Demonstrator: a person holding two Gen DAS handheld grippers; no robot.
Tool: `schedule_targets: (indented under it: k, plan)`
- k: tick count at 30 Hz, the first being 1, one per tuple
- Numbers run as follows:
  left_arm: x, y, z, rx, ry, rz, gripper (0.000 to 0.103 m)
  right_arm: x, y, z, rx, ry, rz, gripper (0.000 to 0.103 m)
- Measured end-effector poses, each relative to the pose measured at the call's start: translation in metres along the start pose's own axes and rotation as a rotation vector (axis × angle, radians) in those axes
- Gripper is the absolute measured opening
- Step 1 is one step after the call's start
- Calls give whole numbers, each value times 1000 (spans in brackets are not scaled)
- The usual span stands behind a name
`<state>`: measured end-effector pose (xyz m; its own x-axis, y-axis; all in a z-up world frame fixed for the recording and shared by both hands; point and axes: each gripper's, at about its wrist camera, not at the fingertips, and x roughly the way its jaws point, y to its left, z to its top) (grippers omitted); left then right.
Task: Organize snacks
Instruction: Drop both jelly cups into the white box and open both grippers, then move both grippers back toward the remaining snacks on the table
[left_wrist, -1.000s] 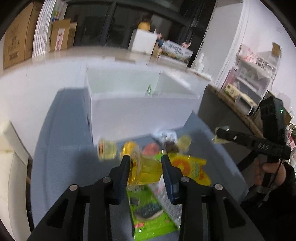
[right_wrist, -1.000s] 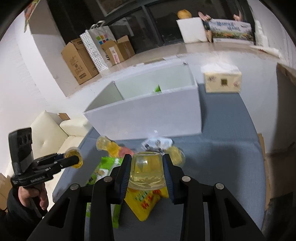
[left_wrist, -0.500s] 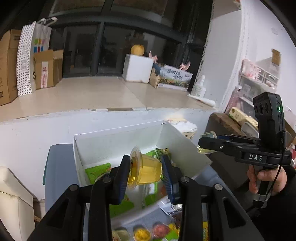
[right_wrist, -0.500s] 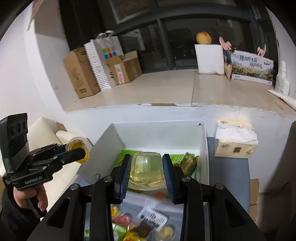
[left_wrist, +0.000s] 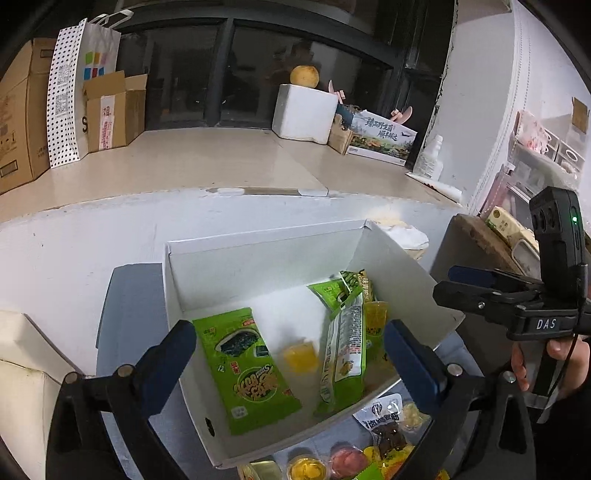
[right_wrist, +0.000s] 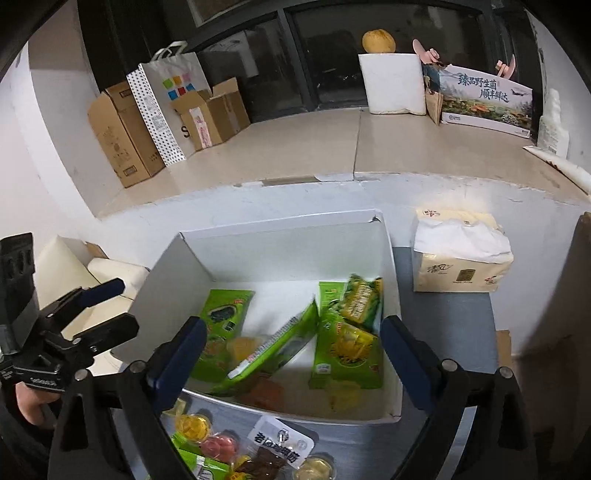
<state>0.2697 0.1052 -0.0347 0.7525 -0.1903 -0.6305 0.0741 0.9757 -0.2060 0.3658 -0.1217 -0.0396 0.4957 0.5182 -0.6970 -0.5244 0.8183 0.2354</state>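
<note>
A white cardboard box stands on the grey table and holds green snack packets and yellow jelly cups. My left gripper is open and empty above the box's near side. My right gripper is open and empty above the box too; it also shows at the right of the left wrist view. More jelly cups and a dark snack pack lie on the table in front of the box.
A tissue pack sits right of the box. A cream sofa is to the left. Behind is a ledge with cardboard boxes, a paper bag and a white foam box.
Both grippers were shut on jelly cups and rose over the box. Now both are open and the cups lie inside the box.
</note>
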Motion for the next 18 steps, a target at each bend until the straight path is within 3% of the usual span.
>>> schedule_targets:
  k: [1,9,12,18]
  plan:
    - [-1,-1,-1,2,-1,2,103,-2,0,-1,1,-7,2,103]
    - [-25,-9,-13,7,-10,-17,103,-24,5,-15,-2,-45,27,103]
    - [-46,-14,-34,4,-26,-37,103,-36,9,-37,-40,-29,38,103]
    - [-77,-22,-102,-49,8,-61,103,-54,19,-119,-182,55,27,103]
